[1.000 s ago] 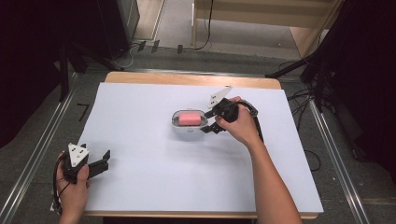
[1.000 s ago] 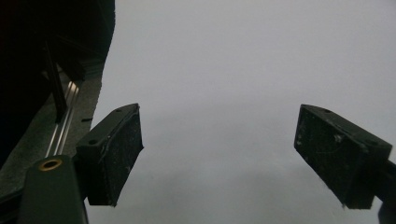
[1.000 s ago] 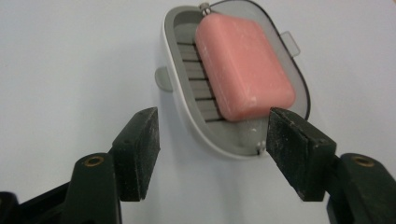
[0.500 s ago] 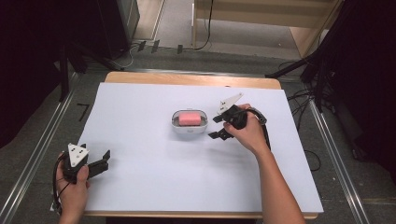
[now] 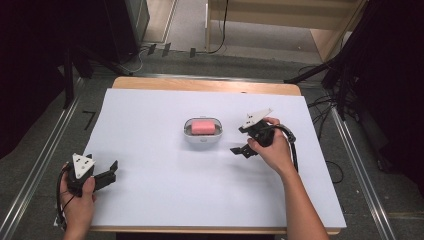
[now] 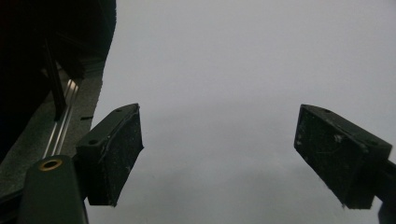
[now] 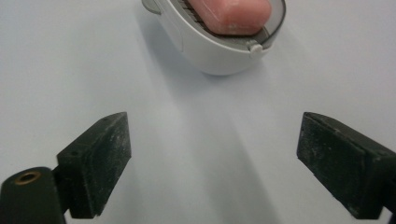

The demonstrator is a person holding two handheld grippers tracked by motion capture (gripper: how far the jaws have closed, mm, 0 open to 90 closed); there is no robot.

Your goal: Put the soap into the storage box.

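Note:
A pink soap bar (image 5: 202, 126) (image 7: 233, 14) lies in a white soap dish (image 5: 202, 138) (image 7: 210, 51) at the middle of the white table. My right gripper (image 5: 241, 140) (image 7: 212, 163) is to the right of the dish, apart from it, jaws wide open and empty. My left gripper (image 5: 111, 171) (image 6: 233, 154) rests at the near left corner, also open with nothing between its jaws, over bare table surface.
The white sheet (image 5: 165, 200) covers the wooden table, whose far edge (image 5: 205, 85) shows beyond it. Metal rails (image 5: 35, 170) run along both sides on the floor. Cables (image 5: 325, 102) lie at the right.
My right gripper has drawn back to the right, away from the soap dish, with its jaws open. The soap stays in the dish. The left gripper has not moved.

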